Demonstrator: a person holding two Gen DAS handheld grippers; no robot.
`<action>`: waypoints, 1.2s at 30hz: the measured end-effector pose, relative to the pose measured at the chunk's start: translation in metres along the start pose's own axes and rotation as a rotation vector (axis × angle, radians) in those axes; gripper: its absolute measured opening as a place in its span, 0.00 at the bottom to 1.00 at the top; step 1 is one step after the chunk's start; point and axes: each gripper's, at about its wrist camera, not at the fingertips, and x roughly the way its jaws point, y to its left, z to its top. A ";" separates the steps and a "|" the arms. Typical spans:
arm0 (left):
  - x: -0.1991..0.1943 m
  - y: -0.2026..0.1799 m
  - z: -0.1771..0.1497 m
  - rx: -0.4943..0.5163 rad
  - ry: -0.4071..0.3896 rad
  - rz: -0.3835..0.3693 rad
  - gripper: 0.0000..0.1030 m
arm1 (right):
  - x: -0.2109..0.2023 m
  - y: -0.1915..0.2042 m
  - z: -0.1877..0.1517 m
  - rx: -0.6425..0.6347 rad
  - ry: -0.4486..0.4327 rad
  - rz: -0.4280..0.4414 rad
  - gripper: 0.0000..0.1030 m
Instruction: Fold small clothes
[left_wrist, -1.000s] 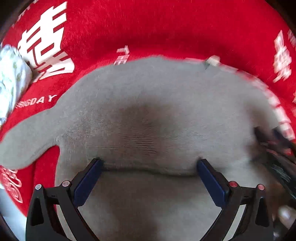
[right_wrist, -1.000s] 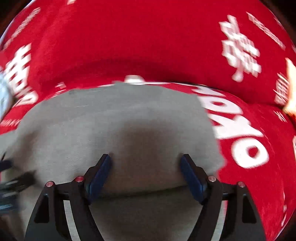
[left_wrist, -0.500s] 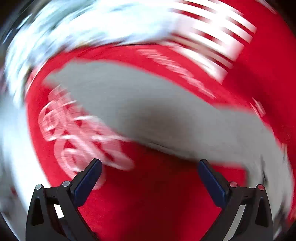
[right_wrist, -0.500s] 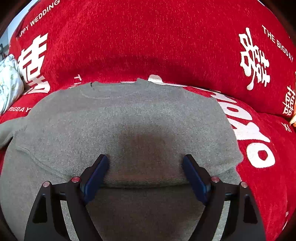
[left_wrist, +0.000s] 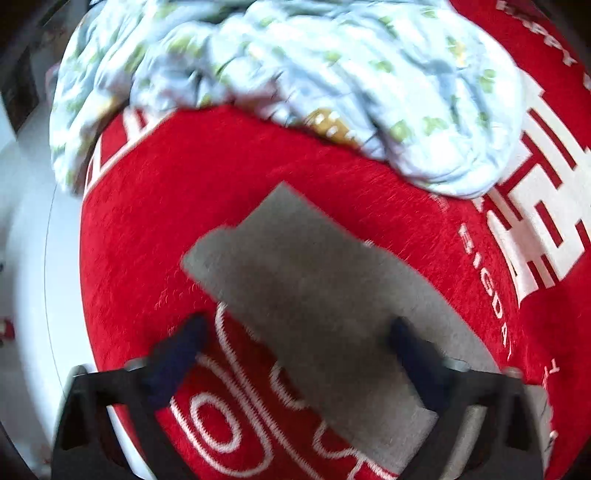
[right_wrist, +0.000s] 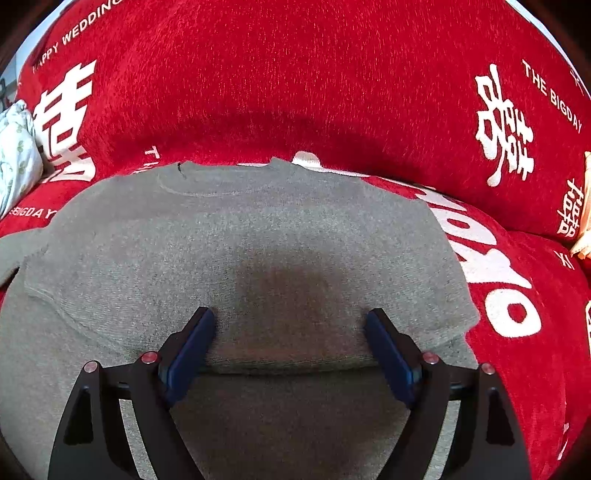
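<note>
Left gripper (left_wrist: 295, 336) swung onto grey sleeve (left_wrist: 306, 288), jaws wide, empty; right gripper (right_wrist: 290, 326) unmoved over sweater (right_wrist: 240, 236), jaws wide, empty.

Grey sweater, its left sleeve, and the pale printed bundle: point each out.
grey sweater (right_wrist: 236, 251): right wrist view, middle of the folded body.
left sleeve (left_wrist: 295, 266): left wrist view, mid-sleeve.
pale printed bundle (left_wrist: 332, 66): left wrist view, crumpled centre.

Red plush cover (right_wrist: 280, 74) with white lettering and double-happiness characters drapes seat and backrest; a crumpled pale blue bedding bundle with green print (left_wrist: 295, 70) lies at the far left; white floor (left_wrist: 26, 258) beyond the left edge; a cream object (right_wrist: 583, 221) at the right edge, unclear; bright, even light.
</note>
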 end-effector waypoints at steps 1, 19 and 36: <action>-0.004 -0.003 0.001 0.040 -0.020 -0.010 0.42 | 0.000 0.000 0.000 0.001 0.000 0.001 0.85; -0.062 -0.052 -0.007 0.188 -0.030 -0.189 0.10 | 0.000 -0.004 0.000 0.026 -0.002 0.030 0.85; -0.112 -0.167 -0.087 0.438 -0.033 -0.213 0.10 | 0.001 -0.008 0.000 0.042 0.002 0.054 0.86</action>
